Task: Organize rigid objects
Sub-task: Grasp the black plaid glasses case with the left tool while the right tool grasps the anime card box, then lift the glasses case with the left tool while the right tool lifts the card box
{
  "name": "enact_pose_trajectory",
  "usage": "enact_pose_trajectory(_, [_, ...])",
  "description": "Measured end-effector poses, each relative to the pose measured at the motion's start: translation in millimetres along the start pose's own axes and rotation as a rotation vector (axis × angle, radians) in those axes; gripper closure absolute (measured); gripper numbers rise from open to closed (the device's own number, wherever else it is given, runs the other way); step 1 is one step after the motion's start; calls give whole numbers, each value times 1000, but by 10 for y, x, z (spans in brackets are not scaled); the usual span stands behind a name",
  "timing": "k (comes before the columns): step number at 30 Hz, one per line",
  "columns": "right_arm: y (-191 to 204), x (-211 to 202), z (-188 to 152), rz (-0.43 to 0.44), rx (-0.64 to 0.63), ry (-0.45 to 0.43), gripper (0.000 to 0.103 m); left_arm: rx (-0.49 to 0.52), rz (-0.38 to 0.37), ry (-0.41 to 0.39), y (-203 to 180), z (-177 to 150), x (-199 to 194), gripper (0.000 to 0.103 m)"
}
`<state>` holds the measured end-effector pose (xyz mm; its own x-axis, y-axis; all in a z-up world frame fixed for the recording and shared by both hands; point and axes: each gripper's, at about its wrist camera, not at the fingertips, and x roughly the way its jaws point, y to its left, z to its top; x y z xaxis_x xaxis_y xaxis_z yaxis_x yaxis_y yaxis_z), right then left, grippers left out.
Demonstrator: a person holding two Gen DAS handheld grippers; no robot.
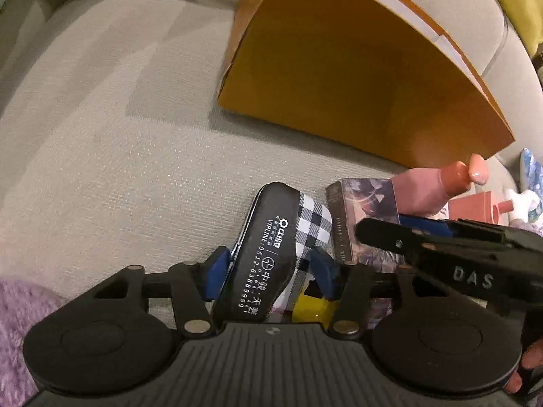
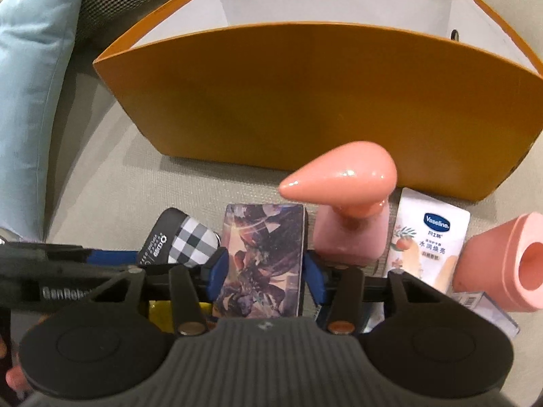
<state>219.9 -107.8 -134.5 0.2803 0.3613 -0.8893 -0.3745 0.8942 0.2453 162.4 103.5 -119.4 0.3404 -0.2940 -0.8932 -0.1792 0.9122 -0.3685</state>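
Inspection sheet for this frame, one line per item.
Surface: grey fabric cushion.
Job's things: orange paper bag, open top; black-and-plaid case; printed box; pink pump bottle; Vaseline box; pink holder.
Clutter: purple fluffy fabric.
Grippers: left gripper shut on the case; right gripper shut on the printed box.
Cables: nothing seen.
Surroundings: light blue pillow.

Open grey cushion surface to the left, free for passage up to the orange box, whose tall near wall blocks the far side. Crowded on the right: pink pump bottle, Vaseline box and pink cylinder just beside one another, little room between. Blue pillow closing off the far left.
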Motion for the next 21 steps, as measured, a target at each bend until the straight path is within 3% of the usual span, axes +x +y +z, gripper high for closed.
enact_pose_trajectory(2, [-37,-24,5,-2,20,-3,61,3,12,-20,-51,-26,-73,56])
enact_pose_trajectory(4, [-59,-57,1,5,30,-15,70,-10,0,-34,-48,-37,-161,59])
enact_pose_trajectory(5, [-59,-73,1,4,32,-20,71,-8,1,-42,-24,-77,-224,67])
enact_pose_trajectory(10, [-49,-156,-21,4,50,-45,82,7,-14,-95,-128,-185,-468,81])
enact_pose_trajectory(13, [-89,-318,-35,18,59,-59,89,22,-17,-93,-107,-212,-508,82])
enact_pose_trajectory(18, [-145,-476,-37,63,90,-69,89,16,-25,-68,-198,-200,-467,82])
enact_pose_trajectory(19, [-168,-497,-36,100,106,-64,99,19,-29,-63,-210,-193,-451,82])
enact_pose_trajectory(21, [-172,-496,-30,156,131,-33,101,19,-40,-51,-209,-173,-367,79])
